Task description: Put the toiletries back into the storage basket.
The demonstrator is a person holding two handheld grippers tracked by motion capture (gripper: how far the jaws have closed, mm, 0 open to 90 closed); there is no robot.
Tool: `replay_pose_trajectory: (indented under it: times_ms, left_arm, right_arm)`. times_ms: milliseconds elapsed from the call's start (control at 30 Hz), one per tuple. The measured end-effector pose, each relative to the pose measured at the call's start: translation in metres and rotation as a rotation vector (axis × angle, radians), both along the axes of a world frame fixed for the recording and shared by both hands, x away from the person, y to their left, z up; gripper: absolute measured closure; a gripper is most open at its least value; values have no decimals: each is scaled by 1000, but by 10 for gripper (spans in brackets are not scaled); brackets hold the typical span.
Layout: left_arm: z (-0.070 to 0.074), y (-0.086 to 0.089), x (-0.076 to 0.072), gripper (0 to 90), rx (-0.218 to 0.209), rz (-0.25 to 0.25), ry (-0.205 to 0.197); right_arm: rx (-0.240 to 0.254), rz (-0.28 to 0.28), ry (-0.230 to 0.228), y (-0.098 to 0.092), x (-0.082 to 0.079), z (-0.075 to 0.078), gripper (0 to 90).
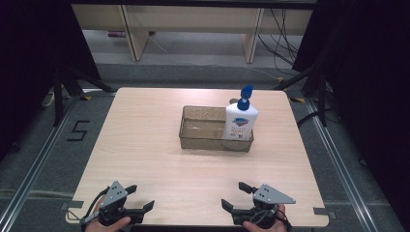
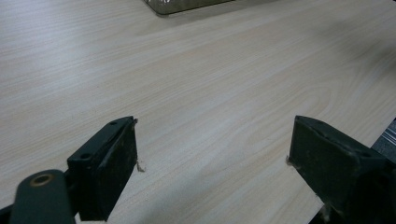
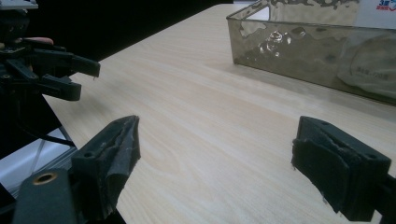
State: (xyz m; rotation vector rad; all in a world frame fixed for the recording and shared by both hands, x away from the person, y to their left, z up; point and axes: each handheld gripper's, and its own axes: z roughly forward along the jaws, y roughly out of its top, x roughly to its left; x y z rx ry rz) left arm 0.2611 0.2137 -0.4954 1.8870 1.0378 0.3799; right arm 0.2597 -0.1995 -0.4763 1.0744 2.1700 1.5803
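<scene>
Both hand-held grippers wait spread at the near edge of the table, with the pump bottle standing in the tray ahead.

The left hand-held gripper (image 1: 138, 197) sits at about 7 o'clock on the table (image 1: 145, 145) and the right hand-held gripper (image 1: 234, 195) at about 5 o'clock, each with jaws wide apart and nothing between them. The white pump bottle (image 1: 240, 123) stands upright in the right end of the clear tray (image 1: 193, 140), near 1 o'clock from the table's middle, well apart from both. It looks like stiff, smooth plastic, likely slippery and top-heavy if full; the flat body below the blue pump (image 1: 245, 95) seems the safest grip, not the nozzle.
</scene>
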Motion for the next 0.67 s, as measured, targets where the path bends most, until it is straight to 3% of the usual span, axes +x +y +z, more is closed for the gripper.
replay_pose_trajectory:
  times_ms: [667]
  left_arm:
    - [0,0,0,147,-1,-5,5]
  right_arm:
    - [13,-11,3,-6,2,-1,153]
